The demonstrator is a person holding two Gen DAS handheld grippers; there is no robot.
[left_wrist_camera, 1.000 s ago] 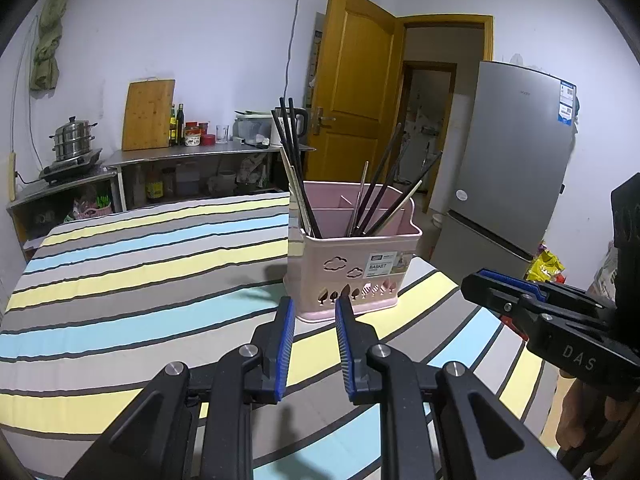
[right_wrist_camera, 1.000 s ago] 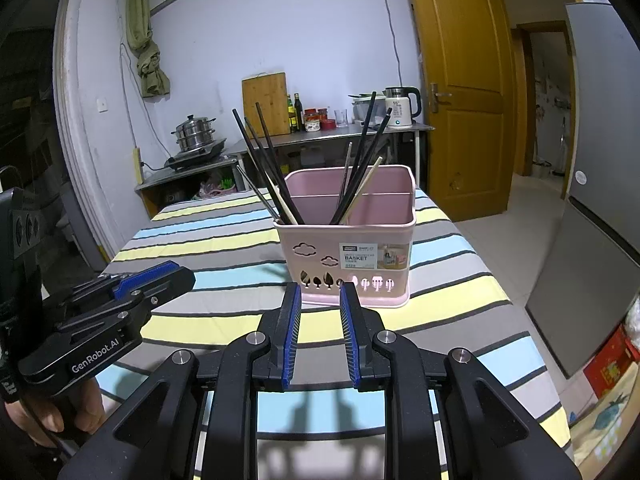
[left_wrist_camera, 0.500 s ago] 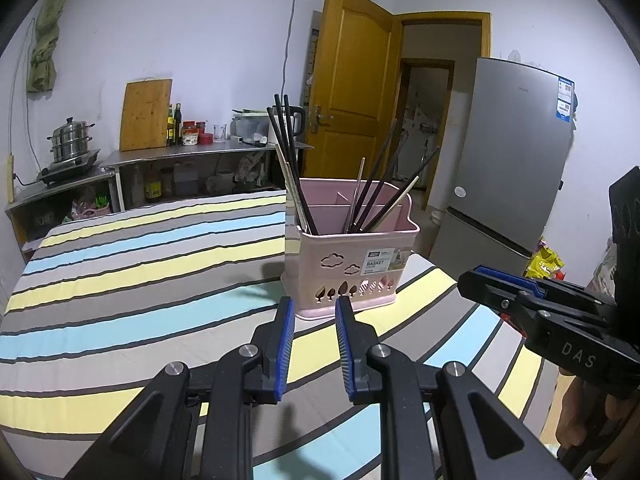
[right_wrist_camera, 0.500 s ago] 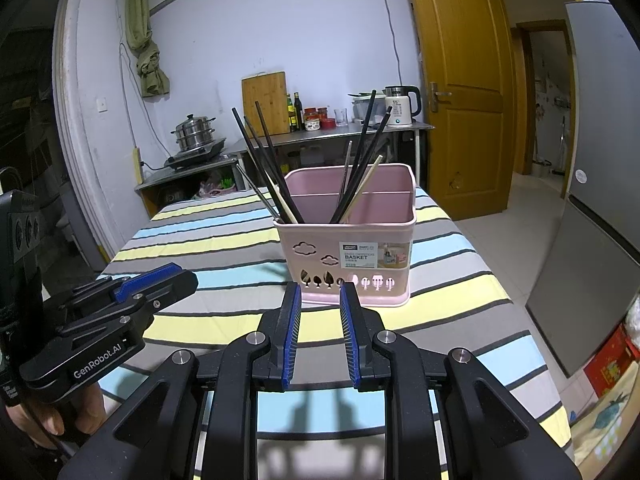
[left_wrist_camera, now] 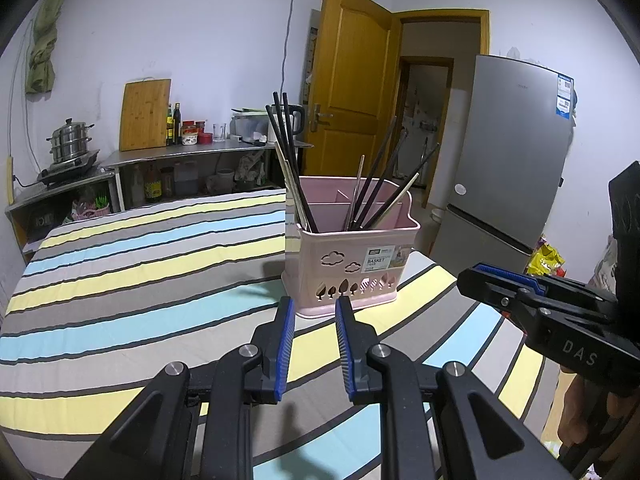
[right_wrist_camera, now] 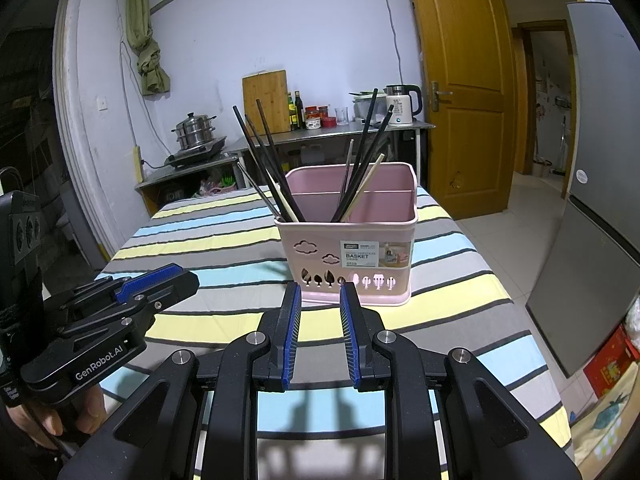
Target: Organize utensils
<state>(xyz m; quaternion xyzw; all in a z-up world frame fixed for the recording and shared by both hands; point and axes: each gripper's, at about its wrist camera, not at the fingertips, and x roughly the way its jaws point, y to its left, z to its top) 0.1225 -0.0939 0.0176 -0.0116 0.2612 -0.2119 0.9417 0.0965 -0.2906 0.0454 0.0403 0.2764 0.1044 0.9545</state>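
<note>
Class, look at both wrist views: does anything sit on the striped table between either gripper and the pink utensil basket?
Nothing visible does. Only bare striped tablecloth lies between the right gripper and the pink basket, and likewise ahead of the left gripper. Both grippers are empty, jaws slightly apart.

We look from each wrist along its own fingers, tilted slightly down over the striped table (left_wrist_camera: 120,264), close to its near edge. Both views share the pink basket (right_wrist_camera: 352,256) at twelve o'clock, the counter and the door behind it. The left view catches the right gripper (left_wrist_camera: 472,280) at three o'clock; the right view catches the left gripper (right_wrist_camera: 176,276) at nine.
</note>
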